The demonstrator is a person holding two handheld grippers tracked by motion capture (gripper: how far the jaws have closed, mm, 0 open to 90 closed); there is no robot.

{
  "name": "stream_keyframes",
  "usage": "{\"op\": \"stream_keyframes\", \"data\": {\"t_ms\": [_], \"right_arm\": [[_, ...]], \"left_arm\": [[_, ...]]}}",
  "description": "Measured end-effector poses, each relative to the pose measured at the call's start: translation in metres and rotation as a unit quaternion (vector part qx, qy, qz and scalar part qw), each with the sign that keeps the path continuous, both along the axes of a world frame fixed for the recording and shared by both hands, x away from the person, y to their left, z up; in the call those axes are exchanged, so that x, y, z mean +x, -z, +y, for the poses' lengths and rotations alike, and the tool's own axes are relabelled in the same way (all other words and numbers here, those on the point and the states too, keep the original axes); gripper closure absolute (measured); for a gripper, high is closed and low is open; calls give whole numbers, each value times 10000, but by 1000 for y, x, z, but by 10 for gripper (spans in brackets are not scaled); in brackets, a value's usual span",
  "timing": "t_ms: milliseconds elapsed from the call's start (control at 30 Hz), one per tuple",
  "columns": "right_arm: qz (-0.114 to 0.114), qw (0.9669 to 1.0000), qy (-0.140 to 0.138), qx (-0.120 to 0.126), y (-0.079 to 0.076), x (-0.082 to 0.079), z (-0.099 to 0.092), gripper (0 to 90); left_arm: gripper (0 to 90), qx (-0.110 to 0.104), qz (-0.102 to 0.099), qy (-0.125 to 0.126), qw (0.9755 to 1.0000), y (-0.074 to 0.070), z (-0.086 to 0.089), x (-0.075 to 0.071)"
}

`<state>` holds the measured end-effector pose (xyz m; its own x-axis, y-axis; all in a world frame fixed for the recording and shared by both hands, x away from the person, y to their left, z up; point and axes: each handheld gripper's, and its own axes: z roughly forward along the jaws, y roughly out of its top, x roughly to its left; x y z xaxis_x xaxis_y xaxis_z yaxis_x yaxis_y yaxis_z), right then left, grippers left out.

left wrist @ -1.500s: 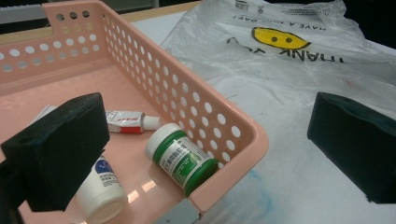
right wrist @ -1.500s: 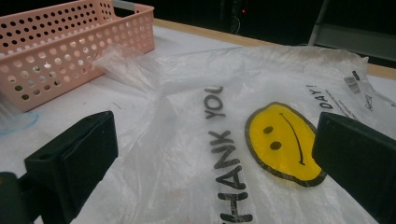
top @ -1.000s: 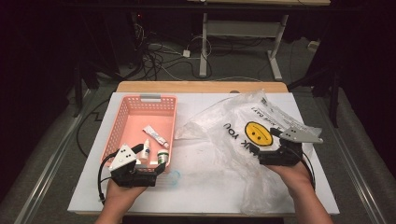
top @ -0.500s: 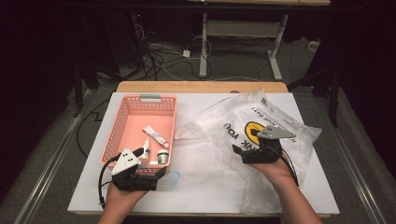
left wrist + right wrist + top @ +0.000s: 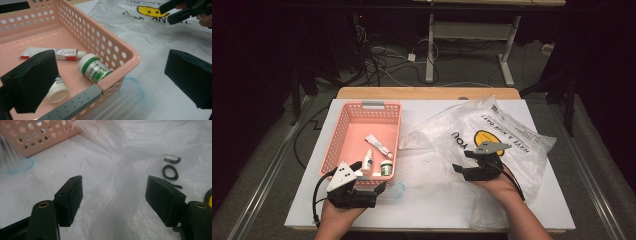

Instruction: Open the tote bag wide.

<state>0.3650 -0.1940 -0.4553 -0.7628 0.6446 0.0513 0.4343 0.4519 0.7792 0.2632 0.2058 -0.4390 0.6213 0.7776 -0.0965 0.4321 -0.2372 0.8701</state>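
Plastic bag under the right gripper

Plastic bag (image 5: 492, 135) lies crumpled on the white table (image 5: 432, 210), right of the pink basket (image 5: 362, 107). The right gripper (image 5: 113, 197) hangs just above a raised fold; its jaws have just been closing, apparently without touching it. The left gripper view shows a green-labelled jar (image 5: 93, 68) in the basket corner. The left gripper (image 5: 379, 187) stands wide, empty. Dark floor and cables lie beyond.

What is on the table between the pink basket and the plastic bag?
In the left gripper view, a faint blue ring mark on the white table, beside the basket corner; the bag lies beyond.
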Motion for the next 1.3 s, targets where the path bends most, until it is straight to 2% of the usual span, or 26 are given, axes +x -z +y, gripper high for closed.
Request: {"op": "stream_keyframes", "data": {"t_ms": [100,300,367,433,567,633,733,767,833,867,933,1100,1300], "right_arm": [[79,9997,-97,-232,6,0,4,313],[196,9993,-78,-306,10,0,6,286],[232,9988,-101,-418,15,0,5,279],[281,9980,-106,-562,18,1,6,288],[322,9971,-95,-683,21,2,7,324],[280,9969,-123,-727,24,3,6,406],[374,9968,-115,-695,25,5,3,477],[374,9968,-115,-695,25,5,3,477],[371,9970,-102,-665,25,5,1,554],[371,9970,-102,-665,25,5,1,554],[324,9972,-75,-667,25,5,-1,637],[284,9974,-16,-668,25,7,-4,775],[248,9981,19,-567,24,7,-8,877]], "left_arm": [[0,-6,8,-4,10000,0,0,0],[0,-45,15,-43,10000,0,4,0],[0,-47,27,-46,10000,1,5,0],[0,-52,42,-49,10000,1,5,1],[0,-89,39,-63,9999,1,5,0],[0,-91,59,-60,9999,1,5,1],[0,-100,53,-56,9999,1,5,1],[0,-102,50,-57,9999,1,5,1],[0,-142,50,-65,9999,1,5,0],[0,-142,50,-65,9999,1,5,0],[0,-148,51,-66,9999,1,5,0],[0,-138,35,-36,9999,0,4,0],[0,-110,54,-8,9999,1,1,2]]}}
